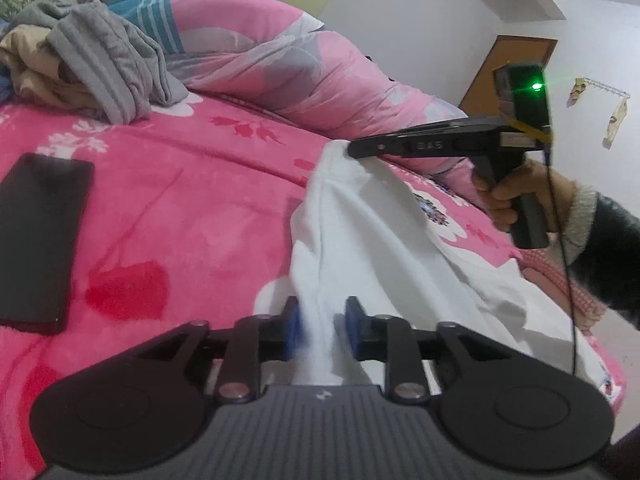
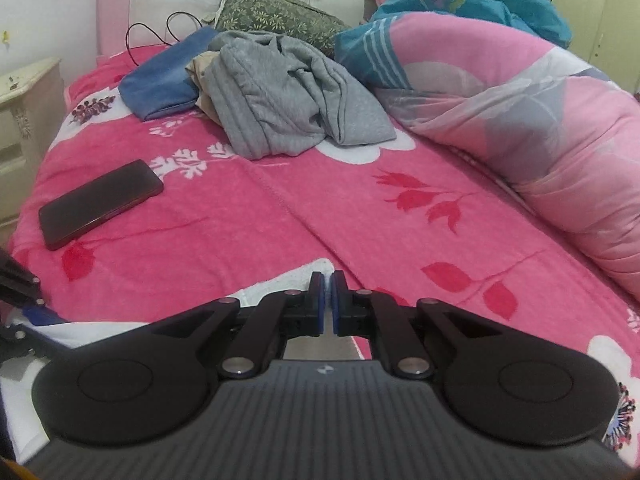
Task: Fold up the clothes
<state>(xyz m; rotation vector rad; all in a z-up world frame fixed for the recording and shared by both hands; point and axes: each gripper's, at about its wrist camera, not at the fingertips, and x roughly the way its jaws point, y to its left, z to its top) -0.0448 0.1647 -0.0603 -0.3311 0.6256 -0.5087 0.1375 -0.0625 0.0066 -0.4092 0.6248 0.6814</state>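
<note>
Standing at the bedside: white garment lies stretched across the pink flowered blanket, gathered into a ridge between the two hand-held tools. Right tongs are pinched tight on the far corner of the white cloth, seen side-on from the left wrist; from the right wrist view the blue pads meet with only a sliver of white showing between them. Left tongs stand narrow, a blurred band of the same cloth running between the pads; whether they press on it yet I cannot tell. A person's hand grips the right tool's handle, dark sleeve behind. Elsewhere on the bed: black phone near the left side, a grey crumpled garment over a beige one and a folded blue towel toward the headboard, rolled pink quilt along the right. Judgement: step in hand looks like securing both ends before spreading or folding the white piece. To do it well, get the left grip firm on a single edge rather than a bunch, keep the cloth taut between the two grips, and lay it flat clear of the phone.
</note>
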